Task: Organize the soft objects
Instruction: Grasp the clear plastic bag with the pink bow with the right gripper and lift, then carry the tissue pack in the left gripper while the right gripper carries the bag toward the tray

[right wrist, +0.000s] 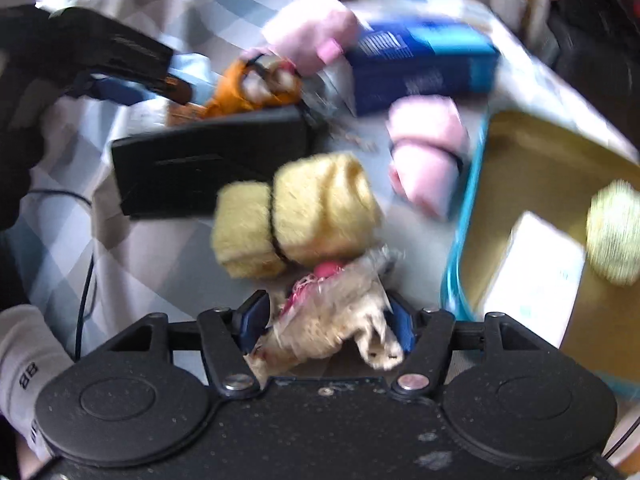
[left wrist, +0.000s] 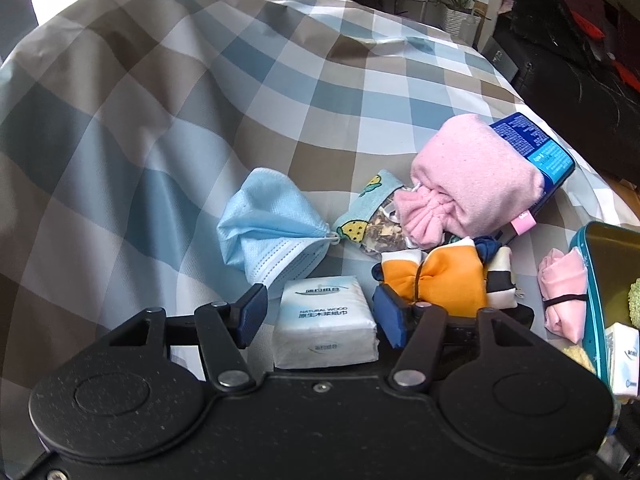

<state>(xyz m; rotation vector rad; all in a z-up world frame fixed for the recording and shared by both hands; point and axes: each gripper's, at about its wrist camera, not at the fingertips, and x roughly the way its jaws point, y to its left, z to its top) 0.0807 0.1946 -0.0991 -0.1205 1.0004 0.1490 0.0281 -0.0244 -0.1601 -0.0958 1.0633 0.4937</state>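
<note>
Nearest in the left view, the left gripper (left wrist: 320,318) stands with its jaws apart around a white tissue pack (left wrist: 325,322) lying on the checked cover (left wrist: 160,120); a gap shows at each pad, so nothing is squeezed. Just beyond the pack lie a crumpled blue mask (left wrist: 272,224), an orange bundle (left wrist: 444,276) and a small printed pouch (left wrist: 366,216), then a big pink bag (left wrist: 476,176) resting on a blue box (left wrist: 532,146). At the right edge stands a teal tin (left wrist: 596,312), with a pink roll (left wrist: 564,292) touching its outer wall. To the left and beyond, the cover runs bare and rumpled up to a bright window, with a potted plant (left wrist: 460,4) and dark furniture at far right. The right view is blurred: the right gripper (right wrist: 326,322) has a cream fabric piece (right wrist: 332,324) between its jaws, but whether the pads press on it cannot be told. Beyond it lies a yellow fluffy roll (right wrist: 300,216), with the tin's gold floor to the right, holding a white pack (right wrist: 536,272) and a greenish ball (right wrist: 614,232).
</note>
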